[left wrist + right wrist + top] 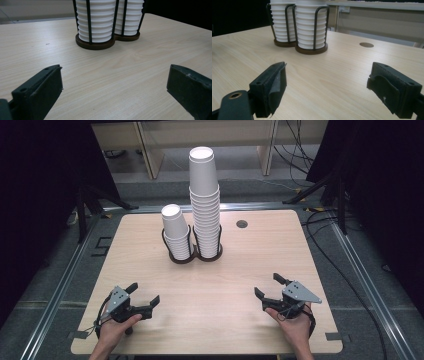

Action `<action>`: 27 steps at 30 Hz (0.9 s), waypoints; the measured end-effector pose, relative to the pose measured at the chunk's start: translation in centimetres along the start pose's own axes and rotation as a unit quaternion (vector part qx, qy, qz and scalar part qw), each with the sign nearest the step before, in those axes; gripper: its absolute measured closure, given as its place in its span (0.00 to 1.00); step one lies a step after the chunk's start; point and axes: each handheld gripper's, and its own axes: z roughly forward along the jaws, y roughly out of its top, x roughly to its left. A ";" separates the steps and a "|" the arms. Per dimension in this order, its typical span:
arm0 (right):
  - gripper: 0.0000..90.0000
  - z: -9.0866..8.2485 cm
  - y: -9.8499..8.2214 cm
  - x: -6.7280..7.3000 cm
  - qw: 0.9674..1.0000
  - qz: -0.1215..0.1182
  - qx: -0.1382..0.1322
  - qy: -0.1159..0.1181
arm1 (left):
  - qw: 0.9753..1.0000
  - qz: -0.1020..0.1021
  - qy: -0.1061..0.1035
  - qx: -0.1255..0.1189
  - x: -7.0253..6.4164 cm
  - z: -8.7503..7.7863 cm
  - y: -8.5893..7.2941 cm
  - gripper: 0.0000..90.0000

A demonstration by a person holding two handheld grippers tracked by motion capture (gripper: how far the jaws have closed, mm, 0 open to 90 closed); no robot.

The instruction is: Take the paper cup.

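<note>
Two white ribbed cup stacks (192, 215) (unequal heights) fill a wire holder (194, 251); both tools released.

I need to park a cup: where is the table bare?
Bare wood lies between the cup holder and both grippers, left and right, and along both side edges of the table. Crowded only at the far middle, around the two cup stacks.
</note>
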 end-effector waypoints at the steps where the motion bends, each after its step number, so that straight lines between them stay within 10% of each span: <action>1: 0.17 0.0 0.1 -0.1 1.000 0.002 -0.001 0.000 | 1.000 0.001 -0.003 0.000 -0.1 0.0 0.1 0.00; 16: 0.17 0.1 3.3 -0.8 0.999 0.001 -0.042 0.007 | 0.996 0.057 -0.054 -0.046 -2.2 2.7 5.7 0.00; 27: 0.17 1.8 9.5 -0.2 0.998 -0.039 -0.057 0.005 | 0.990 0.079 -0.082 -0.083 -3.9 5.6 11.7 0.00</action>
